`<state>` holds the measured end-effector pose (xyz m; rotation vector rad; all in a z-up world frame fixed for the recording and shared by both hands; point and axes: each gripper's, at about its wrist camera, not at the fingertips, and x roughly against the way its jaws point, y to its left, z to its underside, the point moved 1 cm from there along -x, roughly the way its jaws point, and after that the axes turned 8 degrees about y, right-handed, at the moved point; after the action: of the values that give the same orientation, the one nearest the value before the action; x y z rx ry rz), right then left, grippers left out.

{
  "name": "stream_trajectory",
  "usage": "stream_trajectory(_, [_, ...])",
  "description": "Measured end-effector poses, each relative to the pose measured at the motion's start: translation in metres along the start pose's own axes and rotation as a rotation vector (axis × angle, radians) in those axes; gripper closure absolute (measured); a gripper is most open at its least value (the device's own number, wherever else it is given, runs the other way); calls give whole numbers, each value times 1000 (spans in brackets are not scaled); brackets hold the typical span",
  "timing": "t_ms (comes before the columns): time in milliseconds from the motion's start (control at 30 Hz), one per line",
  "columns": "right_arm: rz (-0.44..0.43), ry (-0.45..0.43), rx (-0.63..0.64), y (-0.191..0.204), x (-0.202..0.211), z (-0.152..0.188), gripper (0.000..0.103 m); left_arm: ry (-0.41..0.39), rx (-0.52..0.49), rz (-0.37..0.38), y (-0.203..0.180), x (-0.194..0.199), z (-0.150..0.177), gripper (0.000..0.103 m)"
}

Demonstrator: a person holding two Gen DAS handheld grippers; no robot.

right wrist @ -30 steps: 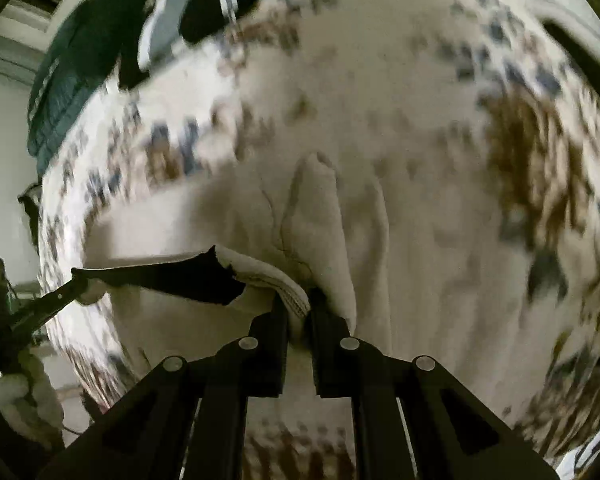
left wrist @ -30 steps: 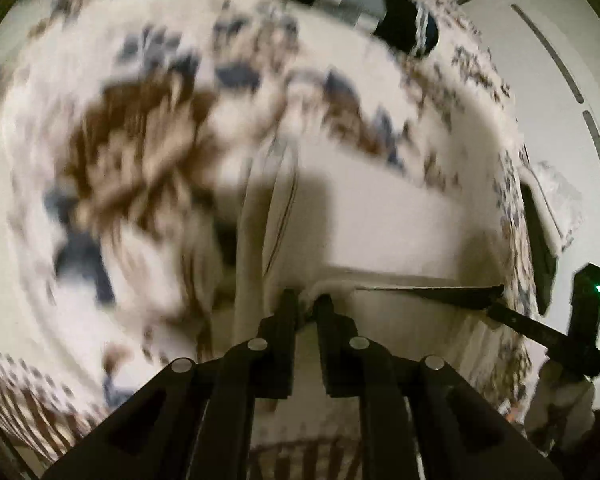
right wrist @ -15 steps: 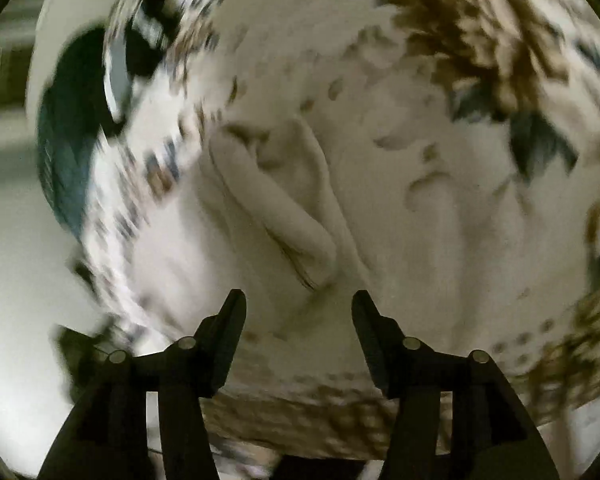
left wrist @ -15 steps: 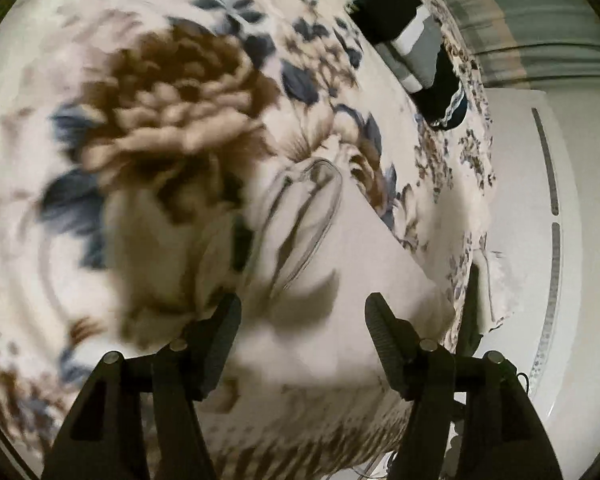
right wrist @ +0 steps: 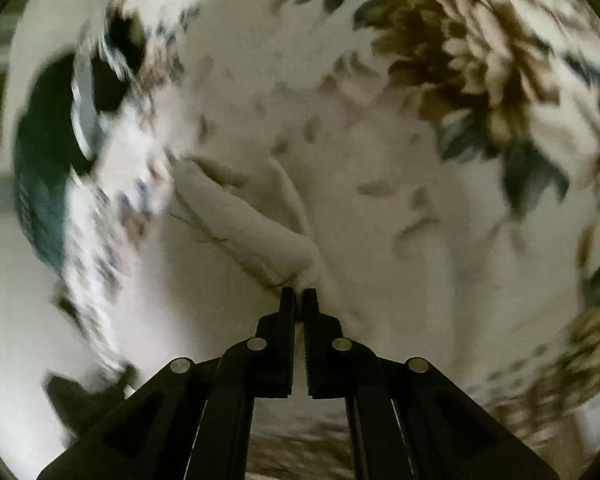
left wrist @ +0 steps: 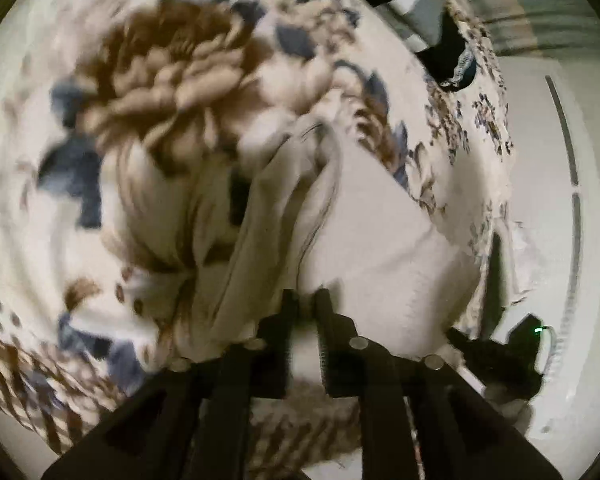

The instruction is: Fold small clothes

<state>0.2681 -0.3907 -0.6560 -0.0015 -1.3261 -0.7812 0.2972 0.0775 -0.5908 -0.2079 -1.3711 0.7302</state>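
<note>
A small cream garment (left wrist: pixel 364 248) lies partly folded on a floral bedspread (left wrist: pixel 172 80). In the left wrist view my left gripper (left wrist: pixel 306 300) is shut on the garment's near edge, with cloth pinched between the fingers. In the right wrist view the same cream garment (right wrist: pixel 236 216) shows a rolled fold, and my right gripper (right wrist: pixel 299 294) is shut on the end of that fold. Both views are blurred by motion.
Dark striped folded clothes (left wrist: pixel 424 20) lie at the bed's far edge, and also show in the right wrist view (right wrist: pixel 80 92). A teal garment (right wrist: pixel 36 168) lies beside them. The other gripper (left wrist: pixel 512 352) shows low right. A white wall (left wrist: pixel 560 200) borders the bed.
Both grippers stood open above the garment half a second ago. They have since dropped onto its near edge and closed on the cloth.
</note>
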Motion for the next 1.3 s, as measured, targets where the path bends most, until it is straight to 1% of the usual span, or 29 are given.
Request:
stream_trajectory(67, [52, 48, 35, 4, 1, -2, 95, -43, -7, -1, 0, 19, -4, 69])
stream_trajectory(100, [65, 56, 50, 6, 8, -3, 94, -84, -22, -11, -5, 31, -9, 65])
stream_trajectory(133, [56, 37, 74, 11, 18, -4, 92, -111, -32, -12, -9, 38, -12, 58])
stream_trajectory(167, [47, 11, 99, 19, 28, -6, 78, -145, -45, 0, -16, 46, -18, 53])
stream_trajectory(200, [22, -27, 124, 29, 38, -9, 68, -170, -60, 19, -23, 50, -23, 52])
stream_trajectory(233, [-18, -50, 137, 37, 44, -12, 47, -188, -81, 38, -34, 48, -33, 50])
stream_trajectory(267, [-94, -60, 161, 47, 46, -16, 37, -192, -97, 41, -41, 44, -40, 49])
stream_trajectory(300, [-159, -51, 178, 57, 43, -24, 36, -193, -114, 48, -50, 35, -50, 49])
stream_trajectory(333, [-205, -37, 186, 64, 37, -30, 36, -187, -127, 47, -55, 26, -60, 49])
stream_trajectory(367, [-238, -30, 183, 68, 30, -37, 36, -176, -134, 26, -58, 15, -67, 49])
stream_trajectory(400, [-253, -27, 163, 72, 21, -47, 36, -162, -130, 2, -59, 3, -75, 49])
stream_trajectory(433, [-273, -13, 139, 75, 10, -59, 36, -141, -120, -6, -56, -12, -83, 49])
stream_trajectory(467, [-277, -10, 121, 75, 2, -66, 36, -127, -113, -24, -52, -22, -89, 49])
stream_trajectory(533, [-225, -31, 65, 64, -11, -81, 39, -89, -98, -68, -39, -45, -102, 49])
stream_trajectory(567, [-202, -36, 46, 59, -16, -86, 40, -82, -90, -70, -34, -51, -105, 50])
stream_trajectory(600, [-149, -42, 20, 52, -23, -92, 41, -75, -80, -54, -28, -55, -108, 50])
stream_trajectory(633, [-102, -47, 9, 45, -26, -96, 41, -72, -77, -43, -26, -54, -108, 50])
stream_trajectory(667, [-73, -42, 9, 40, -29, -99, 41, -70, -76, -34, -26, -49, -108, 50])
stream_trajectory(733, [-75, -26, 3, 38, -28, -101, 41, -95, -88, -26, -30, -30, -103, 49])
stream_trajectory(833, [-67, -76, 51, 47, -2, -94, 41, -151, -102, -42, -32, -6, -96, 48])
stream_trajectory(900, [-64, -81, 73, 52, 4, -92, 40, -150, -99, -67, -28, -7, -96, 47])
stream_trajectory(933, [-75, -67, 79, 53, 3, -92, 40, -131, -98, -68, -27, -14, -97, 47])
stream_trajectory(1000, [-67, -45, 82, 52, -4, -92, 40, -130, -97, -71, -26, -21, -98, 52])
stream_trajectory(1033, [-63, -42, 79, 51, -7, -91, 45, -141, -118, -73, -29, -23, -98, 86])
stream_trajectory(1067, [-75, -45, 83, 50, -9, -91, 68, -136, -133, -82, -31, -26, -99, 99])
stream_trajectory(1100, [-78, -42, 88, 52, -11, -91, 82, -134, -141, -93, -32, -28, -100, 100])
stream_trajectory(1133, [-68, -46, 94, 54, -12, -89, 87, -142, -152, -97, -33, -28, -101, 100])
stream_trajectory(1200, [-19, -87, 106, 59, -11, -90, 89, -141, -156, -110, -31, -31, -106, 100])
stream_trajectory(1300, [15, -100, 83, 53, -17, -95, 91, -132, -132, -97, -20, -35, -114, 100])
